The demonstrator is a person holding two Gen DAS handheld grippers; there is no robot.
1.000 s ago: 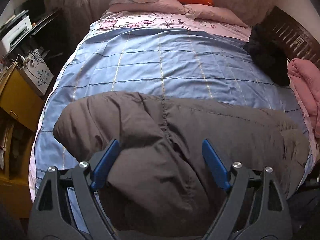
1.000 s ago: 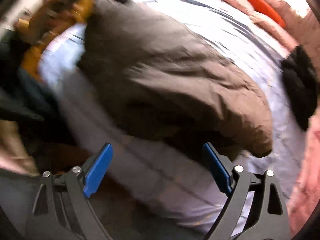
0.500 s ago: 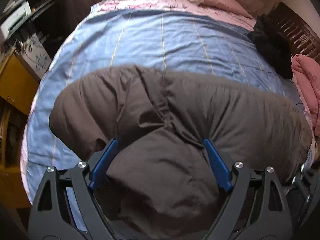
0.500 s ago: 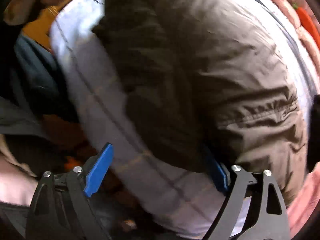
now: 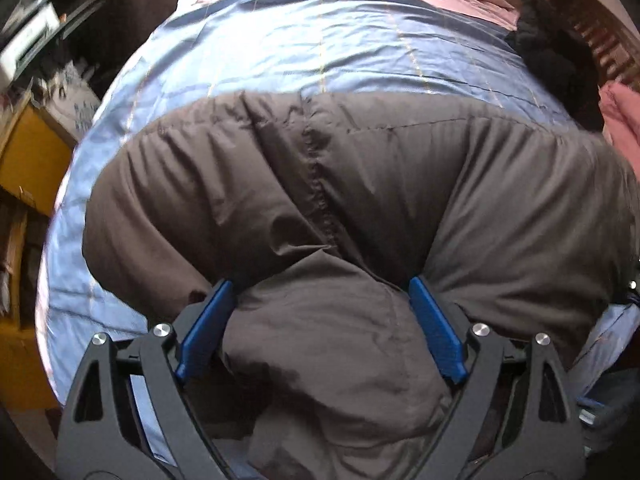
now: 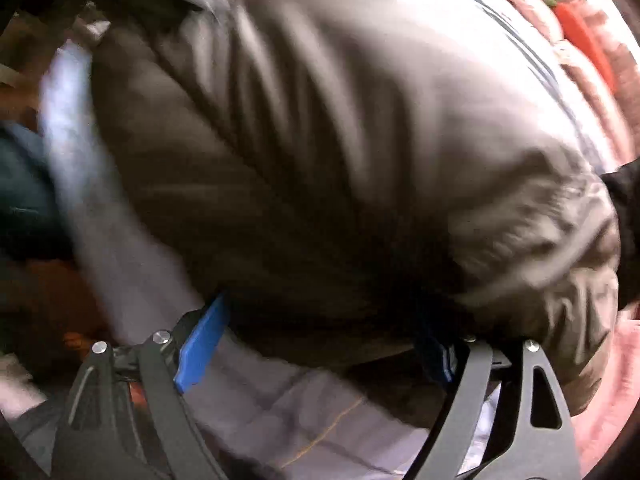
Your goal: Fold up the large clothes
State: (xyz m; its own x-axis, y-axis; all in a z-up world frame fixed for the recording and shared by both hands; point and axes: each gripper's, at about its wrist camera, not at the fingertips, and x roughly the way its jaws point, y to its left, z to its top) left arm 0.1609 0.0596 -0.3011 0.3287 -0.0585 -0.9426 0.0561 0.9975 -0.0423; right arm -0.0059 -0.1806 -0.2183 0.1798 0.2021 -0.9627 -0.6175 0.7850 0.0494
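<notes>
A large brown puffy jacket point(image 5: 360, 184) lies spread across the blue checked bedsheet point(image 5: 320, 40). My left gripper point(image 5: 319, 282) points steeply down at the jacket's near edge. It is open wide, and a bulging fold of the jacket sits between its blue fingers point(image 5: 208, 320). The right wrist view is blurred. It shows the same jacket point(image 6: 340, 140) at its right end. My right gripper point(image 6: 320, 308) is open there over the jacket's hem, and its right finger point(image 6: 438, 354) is partly hidden beneath the fabric. The sheet point(image 6: 280, 412) shows below the hem.
A black garment point(image 5: 560, 52) and a pink one point(image 5: 620, 120) lie at the bed's right side. A yellow cabinet point(image 5: 28, 152) and cluttered shelves stand left of the bed. Pink pillows and an orange plush carrot point(image 6: 584, 36) lie at the head.
Both grippers have sunk toward the jacket. The left one now straddles a fold at the near edge. The right one swung across to the hem, and its right finger slid under the fabric.
</notes>
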